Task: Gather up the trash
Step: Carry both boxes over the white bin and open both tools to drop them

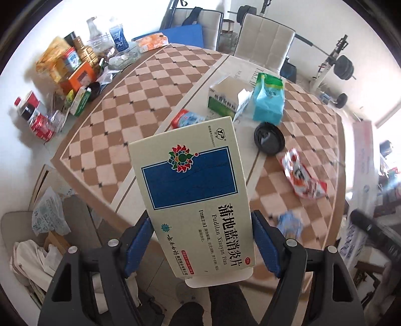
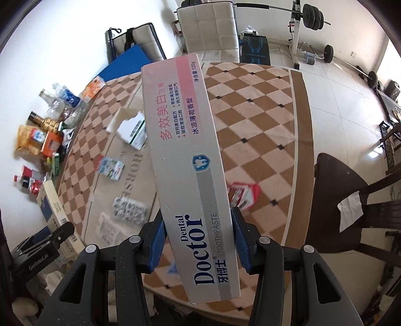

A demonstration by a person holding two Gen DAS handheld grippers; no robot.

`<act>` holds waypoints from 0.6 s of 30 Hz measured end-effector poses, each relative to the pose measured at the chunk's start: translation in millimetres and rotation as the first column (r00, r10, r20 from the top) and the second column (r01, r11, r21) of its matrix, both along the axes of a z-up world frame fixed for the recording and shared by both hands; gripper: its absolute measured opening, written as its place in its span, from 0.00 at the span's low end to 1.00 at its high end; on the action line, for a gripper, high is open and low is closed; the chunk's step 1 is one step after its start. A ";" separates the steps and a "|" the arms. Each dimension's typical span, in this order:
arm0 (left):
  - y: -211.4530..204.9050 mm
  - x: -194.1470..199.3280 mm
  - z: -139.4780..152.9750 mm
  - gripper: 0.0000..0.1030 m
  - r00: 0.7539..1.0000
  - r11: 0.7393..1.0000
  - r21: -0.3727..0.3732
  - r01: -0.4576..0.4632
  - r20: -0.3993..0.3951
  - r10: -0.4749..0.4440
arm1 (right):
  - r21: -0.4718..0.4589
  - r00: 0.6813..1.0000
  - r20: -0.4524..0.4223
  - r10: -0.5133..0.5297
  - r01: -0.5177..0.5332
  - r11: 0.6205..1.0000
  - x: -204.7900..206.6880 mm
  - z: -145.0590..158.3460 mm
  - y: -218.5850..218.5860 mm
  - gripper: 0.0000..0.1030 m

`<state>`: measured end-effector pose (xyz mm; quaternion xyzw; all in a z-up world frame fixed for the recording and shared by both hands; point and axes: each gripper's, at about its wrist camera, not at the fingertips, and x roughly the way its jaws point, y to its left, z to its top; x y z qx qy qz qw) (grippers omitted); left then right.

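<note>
Carrying both off level seems smartest, since the left gripper (image 1: 201, 240) clamps the medicine box (image 1: 193, 190) and the right gripper (image 2: 199, 240) pinches the toothpaste box (image 2: 188, 163) way down at one end above the worktop (image 2: 258, 105).

White chair (image 2: 209, 27), barbell rack (image 2: 304, 22).

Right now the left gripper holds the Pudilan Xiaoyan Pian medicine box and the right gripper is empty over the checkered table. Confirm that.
Not quite. The left gripper does hold the Pudilan Xiaoyan Pian medicine box, but the right gripper is not empty: the right wrist view shows its blue pads clamped on a Dental Doctor toothpaste box above the checkered table.
</note>
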<state>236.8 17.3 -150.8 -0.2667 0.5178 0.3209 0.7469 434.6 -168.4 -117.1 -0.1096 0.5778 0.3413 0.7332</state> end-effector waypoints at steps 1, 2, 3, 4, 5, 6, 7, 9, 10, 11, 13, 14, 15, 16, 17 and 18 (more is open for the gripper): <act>-4.3 -17.0 -2.4 0.73 1.000 1.000 -0.008 0.005 0.004 -0.005 | -0.001 1.000 -0.002 0.013 -0.013 1.000 -26.1 -0.2 -7.7 0.49; -7.8 -32.8 -6.5 0.73 1.000 1.000 -0.018 0.007 0.000 -0.007 | -0.005 1.000 -0.013 0.028 -0.028 1.000 -53.1 -3.1 -16.7 0.49; -13.3 -49.6 -12.3 0.73 1.000 1.000 -0.031 0.003 -0.007 -0.004 | -0.011 0.999 -0.033 0.040 -0.041 0.999 -79.4 -8.5 -26.6 0.49; -18.5 -65.6 -20.1 0.73 1.000 0.999 -0.053 -0.004 -0.021 0.003 | -0.018 0.997 -0.061 0.056 -0.057 0.998 -105.7 -16.5 -35.4 0.49; -22.6 -80.5 -30.7 0.73 0.999 0.997 -0.080 -0.012 -0.035 0.009 | -0.033 0.993 -0.092 0.072 -0.075 0.997 -130.1 -27.5 -45.1 0.49; -27.0 -94.3 -44.2 0.73 0.998 0.994 -0.105 -0.018 -0.058 0.012 | -0.054 0.988 -0.128 0.090 -0.098 0.994 -154.8 -40.7 -53.6 0.49; -32.0 -106.1 -58.1 0.73 0.997 0.991 -0.130 -0.026 -0.082 0.016 | -0.074 0.980 -0.170 0.108 -0.122 0.990 -177.9 -55.3 -62.4 0.49; -39.1 -124.6 -93.5 0.73 0.991 0.983 -0.177 -0.039 -0.130 0.015 | -0.128 0.959 -0.248 0.139 -0.174 0.976 -218.6 -90.4 -75.8 0.49; -42.3 -130.7 -113.6 0.73 0.987 0.979 -0.199 -0.047 -0.160 0.015 | -0.150 0.945 -0.294 0.143 -0.193 0.970 -234.8 -110.6 -82.4 0.49; -43.6 -135.5 -135.9 0.73 0.984 0.973 -0.224 -0.055 -0.179 0.015 | -0.173 0.930 -0.337 0.146 -0.214 0.961 -248.7 -132.7 -87.7 0.49; -46.4 -139.2 -183.3 0.73 0.977 0.961 -0.266 -0.073 -0.214 0.015 | -0.233 0.916 -0.375 0.141 -0.241 0.942 -269.2 -178.6 -96.1 0.49; -47.2 -138.2 -208.5 0.73 0.975 0.955 -0.287 -0.072 -0.221 0.007 | -0.255 0.910 -0.391 0.139 -0.252 0.934 -275.9 -202.8 -98.7 0.49; -47.4 -135.3 -235.8 0.73 0.973 0.948 -0.310 -0.075 -0.233 0.001 | -0.274 0.905 -0.404 0.134 -0.260 0.926 -280.6 -228.0 -100.5 0.49; -46.7 -131.9 -263.4 0.73 0.970 0.941 -0.327 -0.085 -0.245 0.002 | -0.294 0.905 -0.407 0.124 -0.258 0.920 -282.7 -253.2 -101.2 0.49; -46.2 -127.1 -292.3 0.73 0.968 0.932 -0.351 -0.087 -0.249 -0.003 | -0.309 0.903 -0.412 0.119 -0.261 0.915 -283.7 -279.4 -100.2 0.49; -45.2 -122.9 -320.7 0.73 0.967 0.922 -0.376 -0.095 -0.255 -0.005 | -0.326 0.900 -0.420 0.114 -0.267 0.907 -283.8 -309.2 -98.9 0.49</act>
